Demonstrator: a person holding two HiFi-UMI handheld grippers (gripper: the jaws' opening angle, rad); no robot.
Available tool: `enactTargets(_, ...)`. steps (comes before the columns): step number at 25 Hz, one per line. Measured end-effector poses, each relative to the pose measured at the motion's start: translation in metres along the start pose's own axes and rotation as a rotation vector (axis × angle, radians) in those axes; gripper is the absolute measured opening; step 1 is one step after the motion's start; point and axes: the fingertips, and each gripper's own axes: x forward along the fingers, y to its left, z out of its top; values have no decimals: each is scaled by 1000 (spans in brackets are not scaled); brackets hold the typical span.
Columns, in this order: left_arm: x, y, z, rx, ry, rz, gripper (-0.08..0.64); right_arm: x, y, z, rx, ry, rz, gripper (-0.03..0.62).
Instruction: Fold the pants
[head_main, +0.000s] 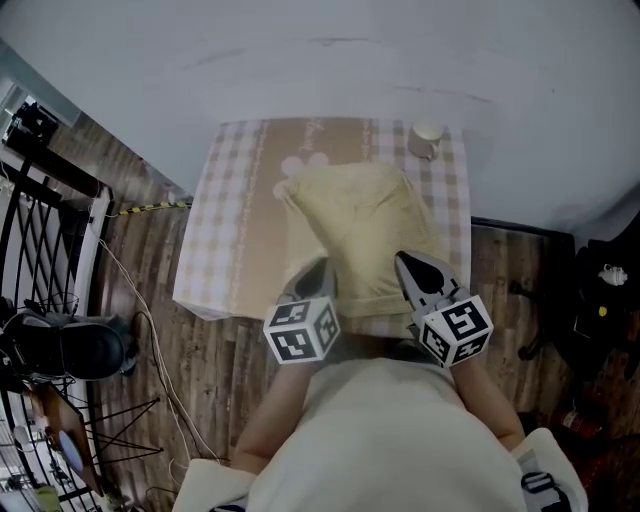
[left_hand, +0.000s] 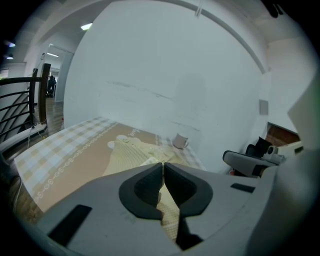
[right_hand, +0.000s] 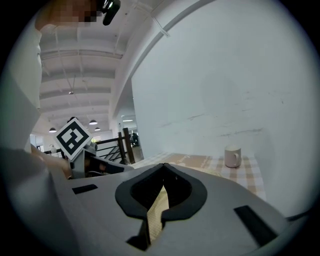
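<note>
Pale yellow pants (head_main: 365, 225) lie folded in a bundle on the checked tablecloth (head_main: 225, 230), reaching its front edge. My left gripper (head_main: 320, 265) hovers over the bundle's near left part and my right gripper (head_main: 403, 260) over its near right part. In the left gripper view the jaws (left_hand: 163, 165) meet at the tips, with the pants (left_hand: 130, 152) beyond and below them. In the right gripper view the jaws (right_hand: 163, 166) are likewise shut, and yellow cloth (right_hand: 160, 205) shows through the gap behind them. Neither visibly pinches the fabric.
A white mug (head_main: 426, 138) stands at the table's back right corner, near the white wall, seen also as the mug (right_hand: 232, 156). A black railing (head_main: 40, 200) and a dark chair (head_main: 60, 345) are to the left, cables lie on the wood floor, and dark gear (head_main: 600, 290) sits to the right.
</note>
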Motion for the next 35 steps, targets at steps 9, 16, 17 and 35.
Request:
enactTargets(9, 29, -94, -27, 13, 16, -74, 14, -67, -53, -13, -8, 31, -27, 0)
enactTargets(16, 39, -149, -55, 19, 50, -117, 14, -100, -75, -21, -12, 49, -17, 0)
enactTargets(17, 40, -155, -59, 21, 59, -119, 14, -103, -77, -21, -12, 49, -15, 0)
enactTargets(35, 76, -230, -144, 52, 261, -237, 14, -141, -107, -53, 23, 108, -63, 0)
